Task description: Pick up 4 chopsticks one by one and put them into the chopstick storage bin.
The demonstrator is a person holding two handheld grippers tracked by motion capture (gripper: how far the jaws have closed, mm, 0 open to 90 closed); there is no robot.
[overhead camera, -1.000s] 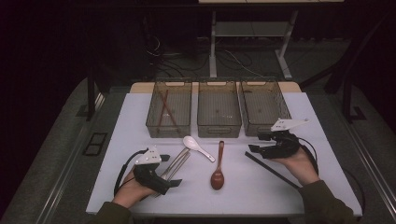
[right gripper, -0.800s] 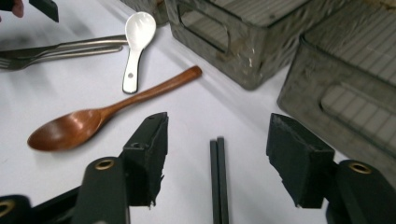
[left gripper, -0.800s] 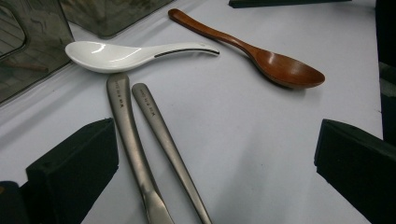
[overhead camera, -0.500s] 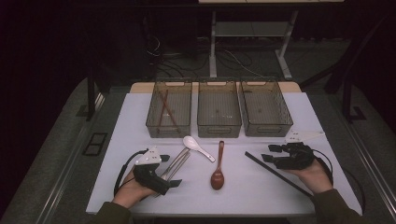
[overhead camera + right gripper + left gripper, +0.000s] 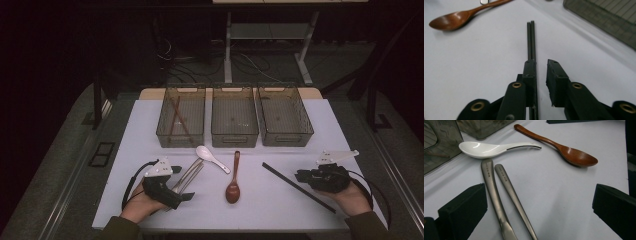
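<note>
Right tongs [image 5: 541, 67] lie low, closing beside black chopsticks [image 5: 532, 40].

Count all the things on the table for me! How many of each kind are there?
Bins: 3
Spoons, white and brown wooden: 2
Metal handles lying side by side, heads hidden: 2
Black chopsticks, a pair on the table: 2
Brown chopsticks, a pair in the left bin: 2
Total: 11

A darkened lab or recording studio: a white-topped counter [image 5: 150, 130] stands on grey carpeted floor [image 5: 65, 165], with loose black cables [image 5: 250, 62] and a white metal desk frame [image 5: 270, 35] in the gloom behind that counter.
</note>
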